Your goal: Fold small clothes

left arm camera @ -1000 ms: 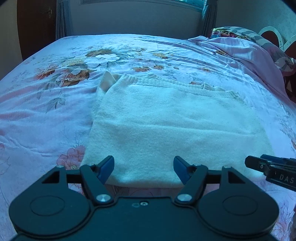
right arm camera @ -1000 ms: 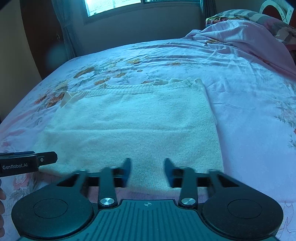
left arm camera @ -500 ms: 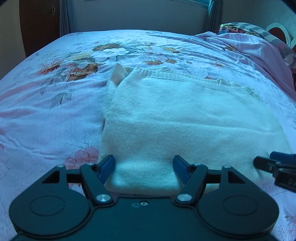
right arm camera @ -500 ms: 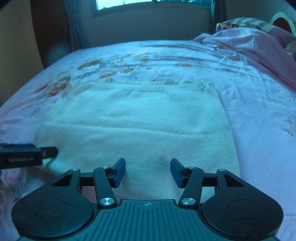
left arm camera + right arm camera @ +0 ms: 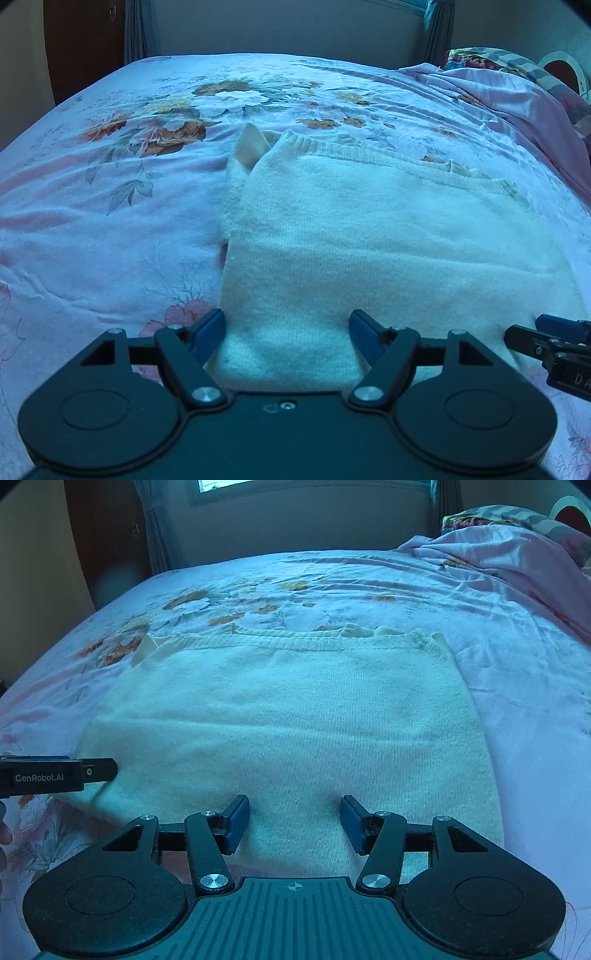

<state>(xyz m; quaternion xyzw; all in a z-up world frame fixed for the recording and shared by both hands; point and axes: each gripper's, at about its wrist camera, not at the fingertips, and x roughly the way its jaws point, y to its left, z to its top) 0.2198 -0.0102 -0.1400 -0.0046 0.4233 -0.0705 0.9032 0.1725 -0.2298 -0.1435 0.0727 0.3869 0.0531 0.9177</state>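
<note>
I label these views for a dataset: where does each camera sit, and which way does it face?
Left wrist: on the left tongs, open at the near-left corner of the cream knitted sweater, facing the window wall.
Right wrist: on the right tongs, open over its near hem.
Shared: sweater, floral pink bedsheet, each other's tongs.

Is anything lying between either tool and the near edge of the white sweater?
Nothing visible does. The left tool and right tool both stand open at the sweater's near edge, with only its knit and the floral bedsheet around it.
</note>
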